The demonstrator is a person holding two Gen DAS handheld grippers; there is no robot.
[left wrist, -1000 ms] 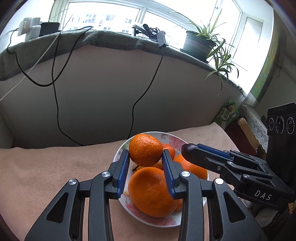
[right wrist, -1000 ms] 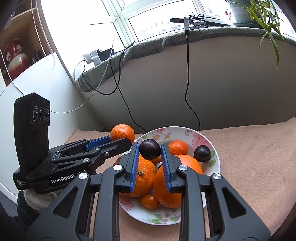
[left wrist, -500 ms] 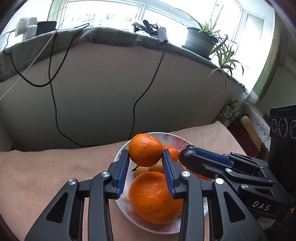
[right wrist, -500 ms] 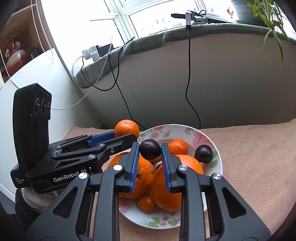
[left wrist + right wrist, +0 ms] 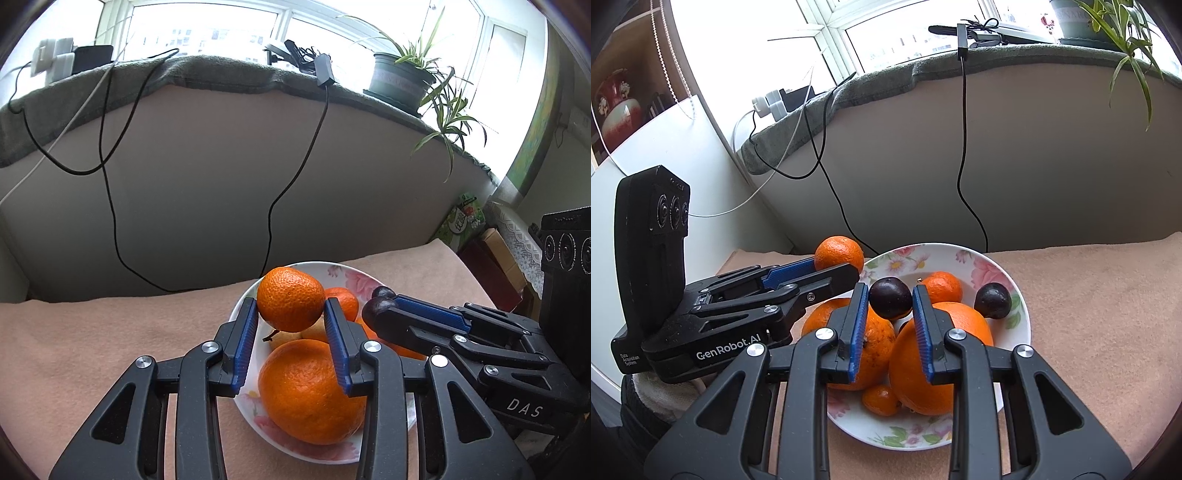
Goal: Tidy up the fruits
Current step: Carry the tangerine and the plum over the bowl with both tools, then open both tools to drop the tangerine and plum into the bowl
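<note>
Gripping a mandarin [image 5: 290, 299], the left claw [image 5: 290, 314] hovers above the bowl's [image 5: 354, 456] left rim, while the right claw [image 5: 889, 304], clenched on a dark plum [image 5: 890, 297], hangs over its centre.

My left wrist camera sits behind left gripper [image 5: 290, 314], looks forward and downward along fingers, very close over floral bowl [image 5: 369, 280], window sill [image 5: 221, 74] beyond. My right wrist camera sits behind right gripper [image 5: 890, 299], same downward tilt, equally close, facing same bowl [image 5: 997, 269] from other side. Shared: bowl, fruit pile, sill, hanging cables, potted plant [image 5: 402, 81]. Each view catches other gripper: right gripper [image 5: 380, 310] at right edge of left view, left gripper [image 5: 842, 269] at left of right view.
</note>
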